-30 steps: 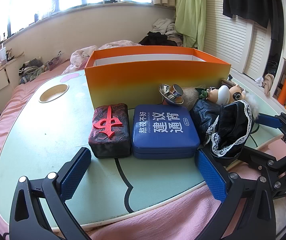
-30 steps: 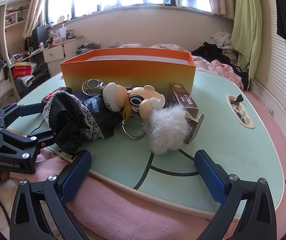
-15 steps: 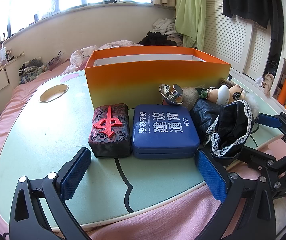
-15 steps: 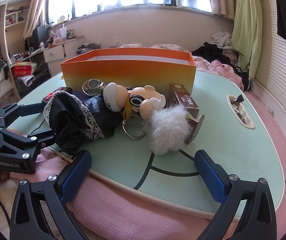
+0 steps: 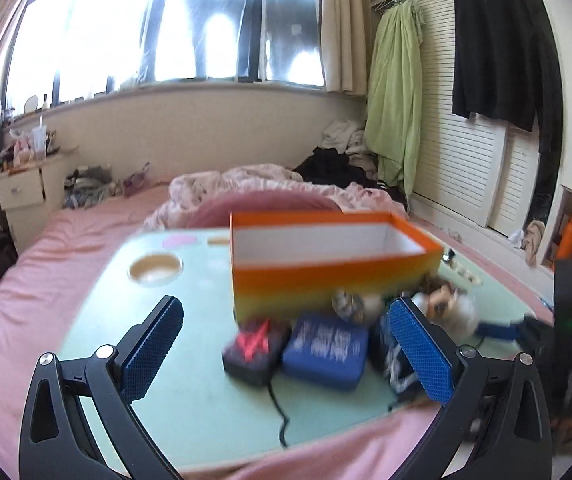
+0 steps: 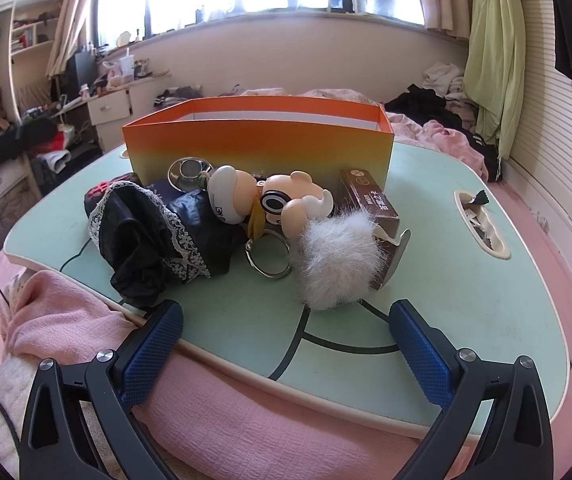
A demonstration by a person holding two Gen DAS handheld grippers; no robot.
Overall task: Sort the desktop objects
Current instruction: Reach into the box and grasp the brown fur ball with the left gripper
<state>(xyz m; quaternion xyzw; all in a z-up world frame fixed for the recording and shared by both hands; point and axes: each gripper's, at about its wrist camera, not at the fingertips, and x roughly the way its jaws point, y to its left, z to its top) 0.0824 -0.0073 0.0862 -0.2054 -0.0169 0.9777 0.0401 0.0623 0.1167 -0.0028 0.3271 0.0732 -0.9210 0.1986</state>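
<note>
An open orange box (image 5: 326, 268) (image 6: 258, 140) stands at the back of the pale green table (image 5: 190, 380) (image 6: 466, 312). In front of it lie a dark block with a red character (image 5: 256, 348), a blue case (image 5: 324, 350), a metal cup (image 6: 189, 171), black lace cloth (image 6: 154, 236), a doll keychain (image 6: 270, 204) with a white fur ball (image 6: 338, 260), and a brown box (image 6: 368, 200). My left gripper (image 5: 286, 352) is open and empty, raised above the table's near edge. My right gripper (image 6: 286, 348) is open and empty at the near edge.
The table sits on a bed with a pink blanket (image 6: 226, 420). A round cup recess (image 5: 154, 270) is at the table's far left, a slot with small items (image 6: 482, 224) at its right. A cluttered desk (image 6: 110, 100) and hanging clothes (image 5: 394, 100) line the room.
My left gripper has risen and pulled back fast, so its view is blurred and the objects look smaller and lower. The right gripper has hardly moved. Both stay open.
</note>
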